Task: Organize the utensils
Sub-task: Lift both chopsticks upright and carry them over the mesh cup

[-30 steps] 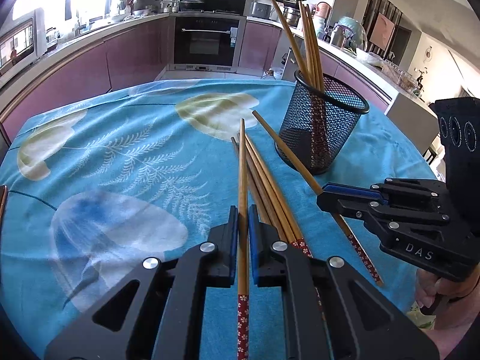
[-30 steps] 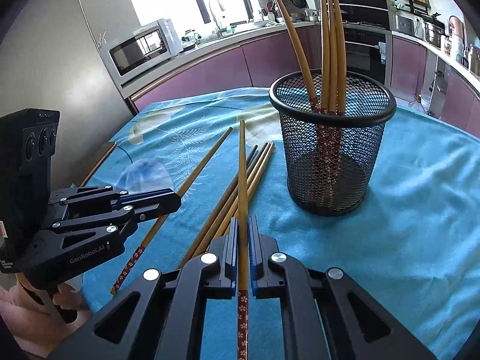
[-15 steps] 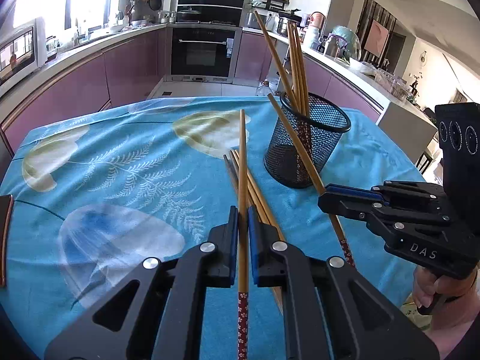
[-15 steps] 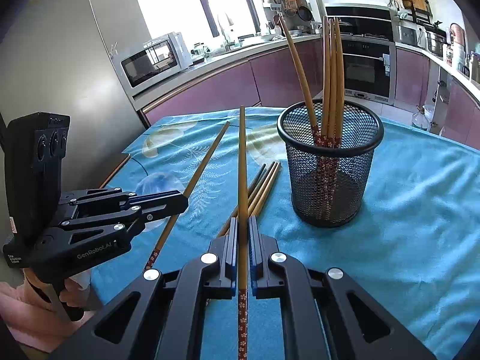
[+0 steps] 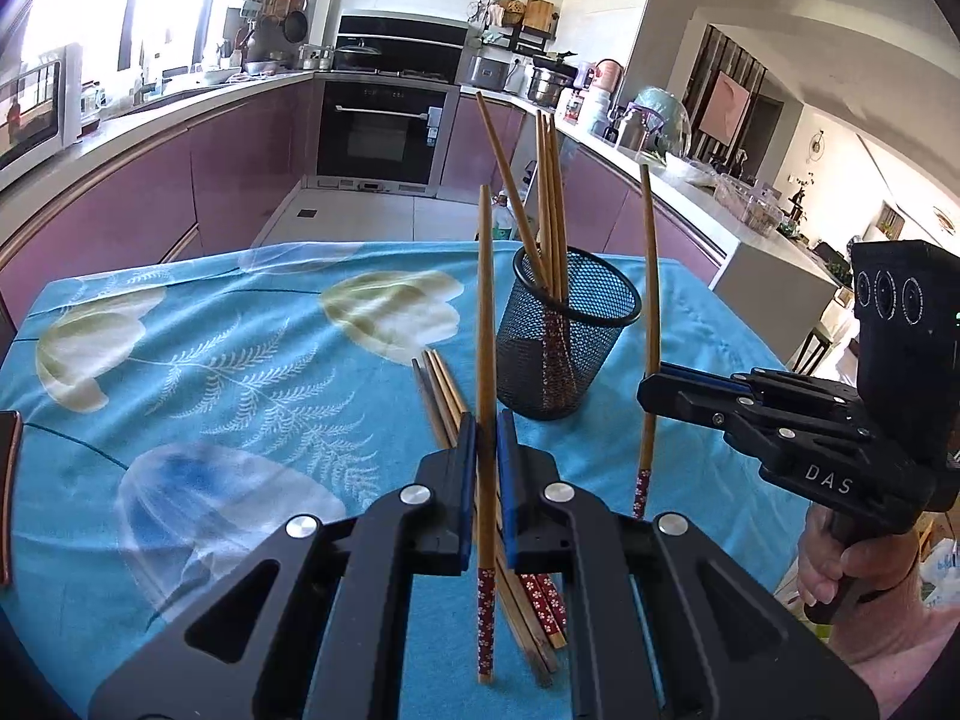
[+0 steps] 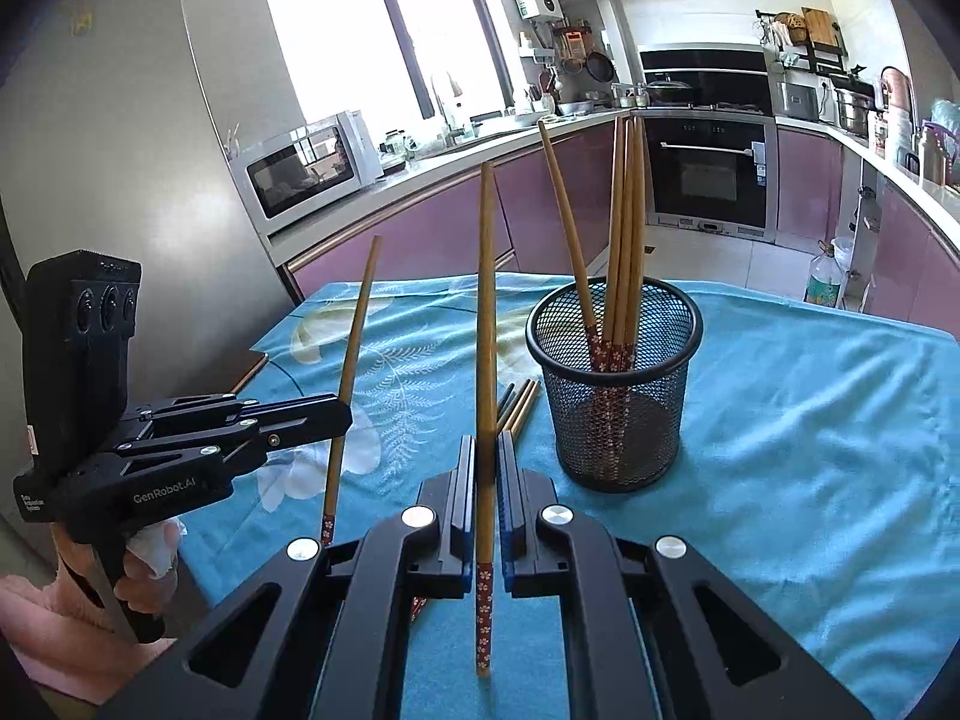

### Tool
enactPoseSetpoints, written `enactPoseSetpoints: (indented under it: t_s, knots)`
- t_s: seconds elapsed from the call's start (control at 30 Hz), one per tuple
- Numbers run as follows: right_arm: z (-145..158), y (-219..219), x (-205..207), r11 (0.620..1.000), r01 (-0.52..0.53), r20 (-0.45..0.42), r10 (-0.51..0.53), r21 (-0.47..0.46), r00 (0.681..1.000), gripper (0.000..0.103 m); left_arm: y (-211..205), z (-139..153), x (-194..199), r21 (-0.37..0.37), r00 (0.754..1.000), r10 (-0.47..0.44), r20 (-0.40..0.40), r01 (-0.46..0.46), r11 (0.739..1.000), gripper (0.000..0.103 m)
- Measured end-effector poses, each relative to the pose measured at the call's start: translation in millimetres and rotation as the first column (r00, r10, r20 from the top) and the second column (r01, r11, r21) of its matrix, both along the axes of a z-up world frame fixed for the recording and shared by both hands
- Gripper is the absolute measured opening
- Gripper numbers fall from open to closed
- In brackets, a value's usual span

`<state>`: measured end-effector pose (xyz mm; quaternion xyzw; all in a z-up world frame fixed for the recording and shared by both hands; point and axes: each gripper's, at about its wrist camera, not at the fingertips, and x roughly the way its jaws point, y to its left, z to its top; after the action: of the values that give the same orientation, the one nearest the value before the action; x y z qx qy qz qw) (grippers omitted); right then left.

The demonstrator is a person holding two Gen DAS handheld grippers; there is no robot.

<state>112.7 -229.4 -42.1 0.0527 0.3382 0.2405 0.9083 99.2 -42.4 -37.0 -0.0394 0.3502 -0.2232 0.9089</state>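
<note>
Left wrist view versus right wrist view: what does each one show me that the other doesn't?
Only the left wrist view shows the patterned ends of the loose chopsticks lying on the cloth under the left gripper, and the right gripper seen from outside.

Only the right wrist view shows the microwave and the window.

Both show the mesh cup holding chopsticks, the blue tablecloth, the oven, and each gripper shut on one chopstick.
</note>
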Motion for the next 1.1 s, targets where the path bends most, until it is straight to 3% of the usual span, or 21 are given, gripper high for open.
enactPoseSetpoints:
  t_s: [0.53, 1.1]
  knots:
    - [22, -20, 2, 0.999, 0.036, 0.071, -0.038, 0.029, 0.997, 0.006, 5, 40, -5, -0.064, 0.997, -0.008, 0.077, 0.013, 0.998, 0.007]
    - [56, -34, 5, 0.998, 0.062, 0.167, -0.065, 0.02, 0.984, 0.006, -17, 80, 12, -0.103, 0.986, -0.027, 0.164, 0.044, 0.994, 0.007]
